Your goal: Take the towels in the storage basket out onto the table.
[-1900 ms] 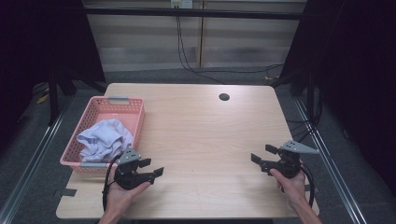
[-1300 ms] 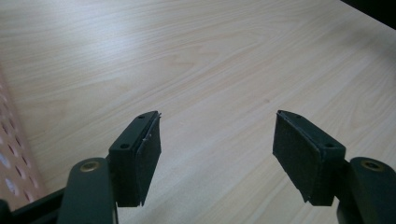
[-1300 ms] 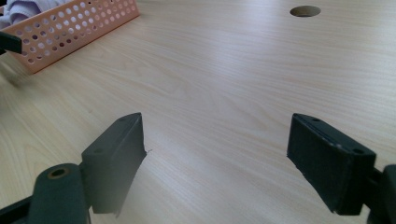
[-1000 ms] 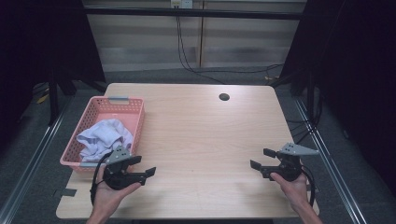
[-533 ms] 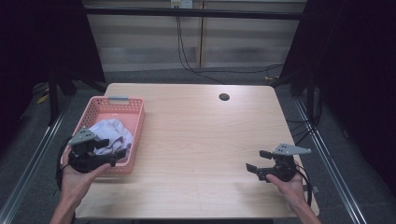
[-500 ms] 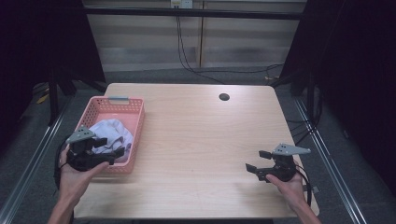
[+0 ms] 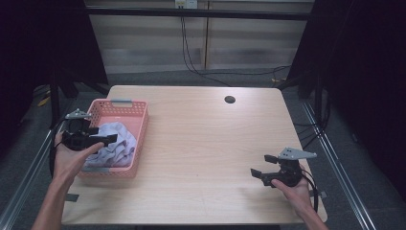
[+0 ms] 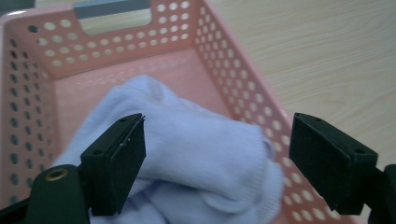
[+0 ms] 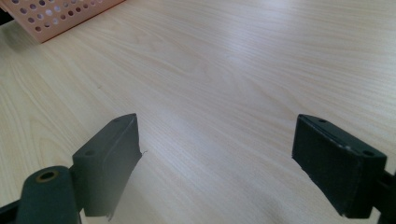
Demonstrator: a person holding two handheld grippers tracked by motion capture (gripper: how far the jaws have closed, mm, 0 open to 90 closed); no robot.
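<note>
A pink perforated basket [image 7: 140,125] [image 8: 243,98] stands at the table's left edge and holds a heap of pale lavender cloth [image 7: 117,143] [image 8: 196,154]. My left gripper [image 7: 103,134] [image 8: 217,170] hovers over the basket from its left side, jaws wide open just above the cloth with nothing between them. My right gripper [image 7: 261,165] [image 9: 215,168] stays low over the bare wood near the table's front right, open and empty, pointing left toward the basket, whose corner [image 9: 60,14] shows far off.
The light wooden table [image 7: 206,143] has a dark round hole [image 7: 230,99] near its far edge. Metal frame rails run along both sides of the table, and dark curtains stand left and right. Cables hang at the back wall.
My left gripper has swung from the table's front, left and up to the basket, and now hangs over the cloth. The right gripper has drifted slightly lower and stays open.
</note>
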